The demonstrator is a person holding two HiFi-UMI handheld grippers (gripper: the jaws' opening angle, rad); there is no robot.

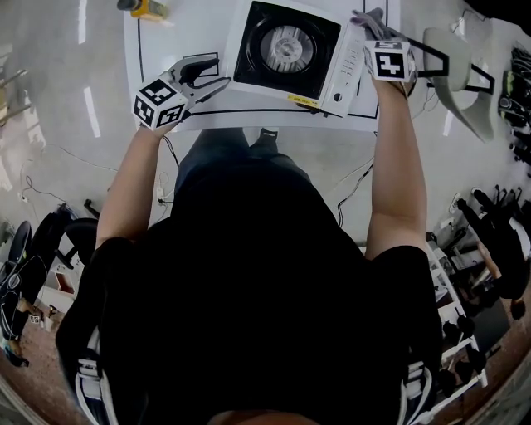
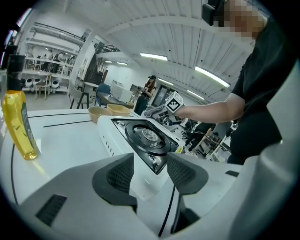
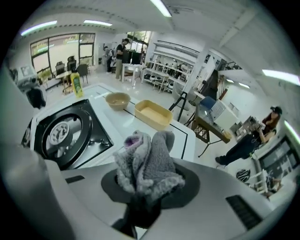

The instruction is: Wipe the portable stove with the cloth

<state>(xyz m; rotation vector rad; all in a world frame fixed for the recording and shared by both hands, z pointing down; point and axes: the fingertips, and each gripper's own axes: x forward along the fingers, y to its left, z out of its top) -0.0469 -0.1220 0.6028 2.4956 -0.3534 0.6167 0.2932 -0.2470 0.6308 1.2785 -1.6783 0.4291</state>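
The white portable stove (image 1: pixel 344 75) with a black top and round burner (image 1: pixel 286 48) sits on the white table; it also shows in the left gripper view (image 2: pixel 145 136) and the right gripper view (image 3: pixel 65 131). My right gripper (image 1: pixel 373 25) is at the stove's right side over the control panel, shut on a bunched grey cloth (image 3: pixel 147 164), which also shows in the head view (image 1: pixel 369 21). My left gripper (image 1: pixel 211 79) hangs open just left of the stove's near-left corner, nothing between its jaws (image 2: pixel 150 176).
A yellow bottle (image 2: pixel 18 124) stands on the table (image 1: pixel 191 33) to the far left, also in the head view (image 1: pixel 145 8). A tan bowl (image 3: pixel 117 100) and a yellow tray (image 3: pixel 153 114) lie beyond the stove. Black lines mark the tabletop. People and shelving stand around the room.
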